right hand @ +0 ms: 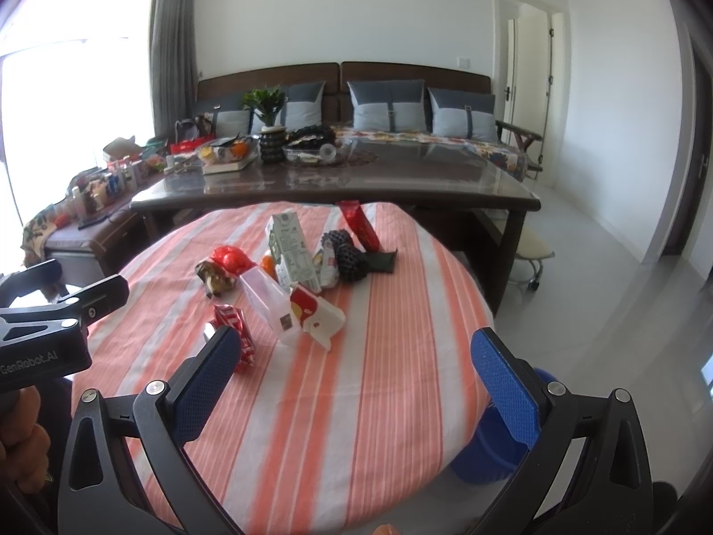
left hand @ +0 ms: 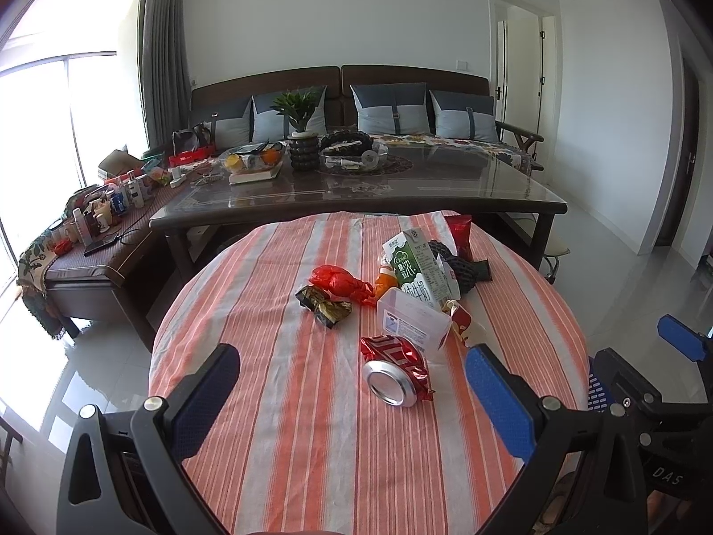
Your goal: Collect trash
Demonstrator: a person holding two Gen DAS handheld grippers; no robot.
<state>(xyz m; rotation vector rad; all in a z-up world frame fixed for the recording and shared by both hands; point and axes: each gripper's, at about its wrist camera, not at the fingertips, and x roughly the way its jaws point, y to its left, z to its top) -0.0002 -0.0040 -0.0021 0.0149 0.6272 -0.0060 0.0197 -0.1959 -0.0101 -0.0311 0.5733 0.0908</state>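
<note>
Left wrist view. My left claw [left hand: 350, 383]: fingers spread wide, nothing between them, held low over the near edge of the round table [left hand: 285, 446] with its orange-and-white striped cloth.
- Crushed red can [left hand: 396, 374]: lies on its side between my fingers' line, silver end toward me, nearest of the trash.
- Clear plastic box [left hand: 412, 318]: just behind the can, tilted.
- Milk carton [left hand: 416, 269]: green and white, upright but leaning, touching the box.
- Red bag [left hand: 338, 281]: crumpled, left of the carton.
- Dark foil wrapper [left hand: 323, 305]: touching the red bag's near side.
- Black netting [left hand: 461, 267]: right of the carton, far side.
- Red packet [left hand: 459, 234]: at the table's far edge.
- My right claw [left hand: 682, 339]: at the right border, one blue pad showing.
- Blue basket [left hand: 599, 390]: a strip visible past the table's right edge.
- Dark glass-topped table [left hand: 401, 187]: beyond, cluttered, sofa behind it.

Right wrist view. My right claw [right hand: 356, 365]: fingers likewise wide apart and empty, over the table's near right part.
- Can [right hand: 234, 330]: partly behind my left finger.
- Clear box [right hand: 267, 301], carton [right hand: 292, 249], white-and-red pack [right hand: 318, 314]: heaped together mid-table, touching.
- Red bag [right hand: 229, 258] and wrapper [right hand: 216, 278]: left of the heap.
- Netting [right hand: 350, 256], red packet [right hand: 358, 225]: far side.
- Blue bin [right hand: 494, 450]: on the floor below the table's right edge, under my right finger.
- Left claw [right hand: 67, 307]: at the left border, black body only.
</note>
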